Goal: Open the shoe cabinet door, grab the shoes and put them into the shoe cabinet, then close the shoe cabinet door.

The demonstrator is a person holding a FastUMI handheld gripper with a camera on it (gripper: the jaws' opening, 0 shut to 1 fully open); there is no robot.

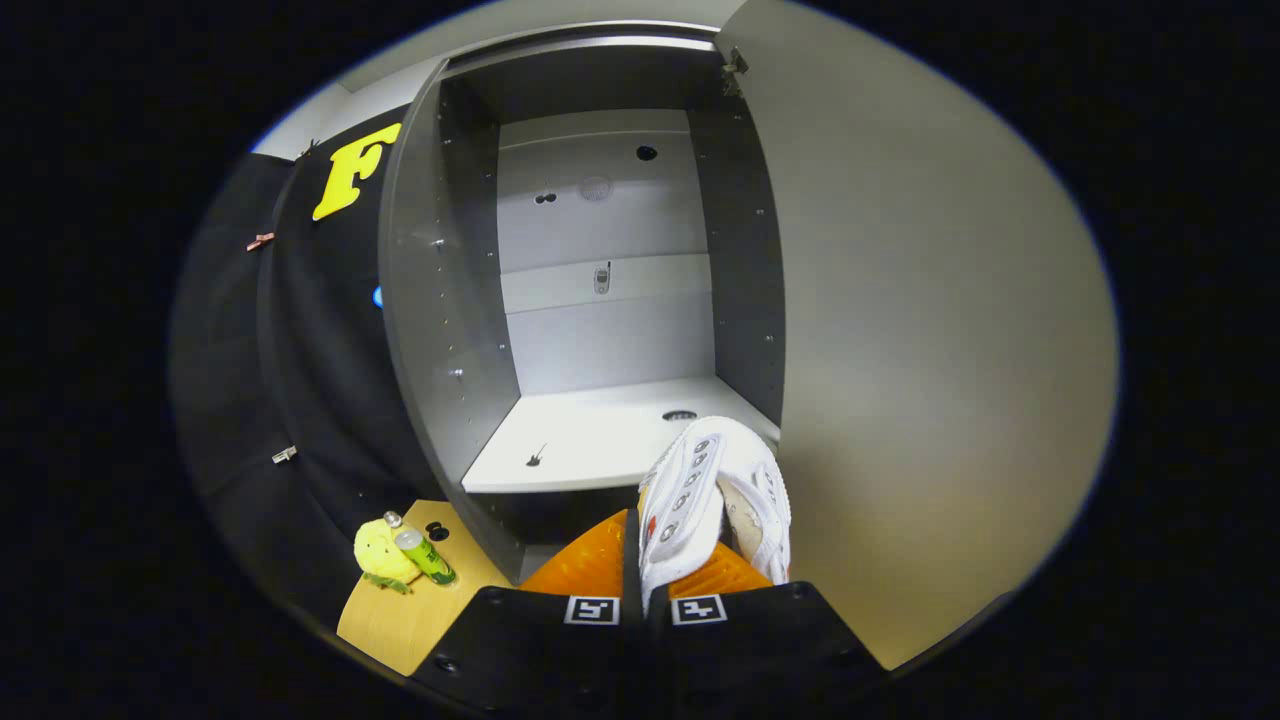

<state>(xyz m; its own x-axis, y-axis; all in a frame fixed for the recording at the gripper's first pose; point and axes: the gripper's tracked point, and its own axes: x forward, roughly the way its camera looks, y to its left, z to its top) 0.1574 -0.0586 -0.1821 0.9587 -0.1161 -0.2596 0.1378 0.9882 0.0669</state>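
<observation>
My gripper (645,575) is shut on a white lace-up shoe (715,495), whose upper is pinched between the two fingers; the toe points ahead toward the cabinet. The shoe hangs just in front of the white bottom shelf (590,440) of the open grey shoe cabinet (440,300), near its right front corner. The cabinet door (930,350) stands swung open to the right of the shoe. The shelf itself is bare apart from small holes.
On a wooden surface (400,610) left of the fingers lie a yellow plush toy (380,555) and a small green bottle (425,555). The booth's black cloth wall (300,330) hangs left of the cabinet. The cabinet's left side panel juts forward.
</observation>
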